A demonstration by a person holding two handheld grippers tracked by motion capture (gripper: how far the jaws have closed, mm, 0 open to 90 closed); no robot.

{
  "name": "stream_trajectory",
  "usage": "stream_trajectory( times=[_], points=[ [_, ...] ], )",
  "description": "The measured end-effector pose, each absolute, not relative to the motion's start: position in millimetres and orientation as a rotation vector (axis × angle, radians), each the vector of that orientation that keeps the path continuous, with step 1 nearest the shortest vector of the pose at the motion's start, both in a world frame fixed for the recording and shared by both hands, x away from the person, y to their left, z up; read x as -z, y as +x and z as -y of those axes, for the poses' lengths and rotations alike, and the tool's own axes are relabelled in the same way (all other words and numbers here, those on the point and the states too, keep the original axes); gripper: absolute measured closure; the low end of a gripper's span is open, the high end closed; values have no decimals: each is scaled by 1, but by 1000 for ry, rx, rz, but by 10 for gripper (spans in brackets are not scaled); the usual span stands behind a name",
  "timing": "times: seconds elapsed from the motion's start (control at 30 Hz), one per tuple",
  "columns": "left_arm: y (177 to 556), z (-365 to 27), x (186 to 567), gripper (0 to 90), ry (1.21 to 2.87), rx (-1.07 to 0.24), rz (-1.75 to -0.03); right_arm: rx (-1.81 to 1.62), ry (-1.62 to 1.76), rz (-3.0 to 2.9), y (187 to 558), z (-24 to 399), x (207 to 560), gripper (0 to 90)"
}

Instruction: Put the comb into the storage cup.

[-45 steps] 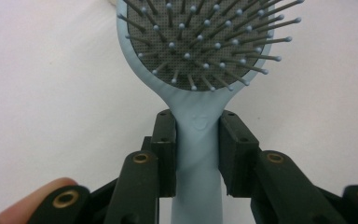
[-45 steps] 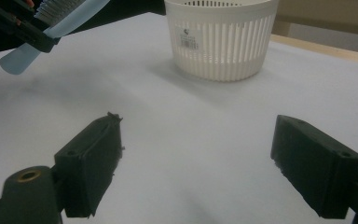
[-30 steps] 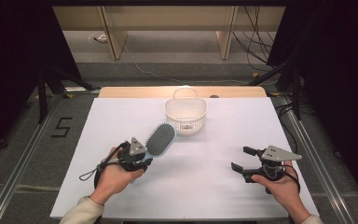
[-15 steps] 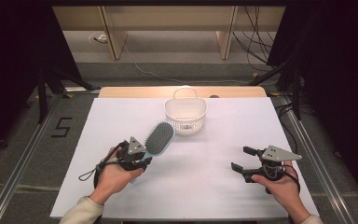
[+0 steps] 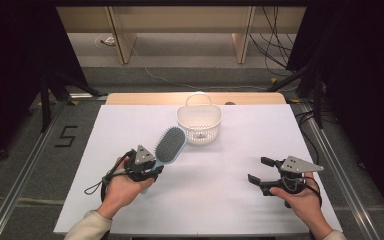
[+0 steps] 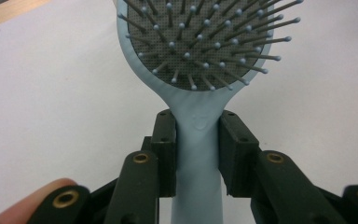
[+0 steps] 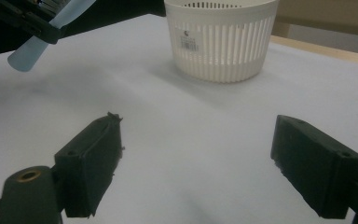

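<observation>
The left gripper [image 5: 152,167] pinches the pale blue paddle hairbrush [image 5: 169,145] by its handle, lifted near the table's middle, not yet in the white slotted plastic basket [image 5: 199,125] toward the far edge, while the right gripper [image 5: 259,171] waits spread.

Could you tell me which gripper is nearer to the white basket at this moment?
Left. The left gripper, holding the hairbrush, sits just in front-left of the white basket; the right gripper waits open, farther off to the front-right.
</observation>
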State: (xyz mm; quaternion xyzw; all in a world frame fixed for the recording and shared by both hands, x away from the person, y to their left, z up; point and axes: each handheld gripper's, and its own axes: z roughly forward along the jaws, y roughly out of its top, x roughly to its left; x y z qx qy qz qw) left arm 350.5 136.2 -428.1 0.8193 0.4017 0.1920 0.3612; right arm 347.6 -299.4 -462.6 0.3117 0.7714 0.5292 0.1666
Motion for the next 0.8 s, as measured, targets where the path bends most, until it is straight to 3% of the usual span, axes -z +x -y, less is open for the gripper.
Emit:
stream_trajectory(
  times=[0.8],
  points=[
    [351, -135, 426, 696, 2060, -508, -1027, -1512, 889, -2193, 348, 298, 463, 173]
  ],
)
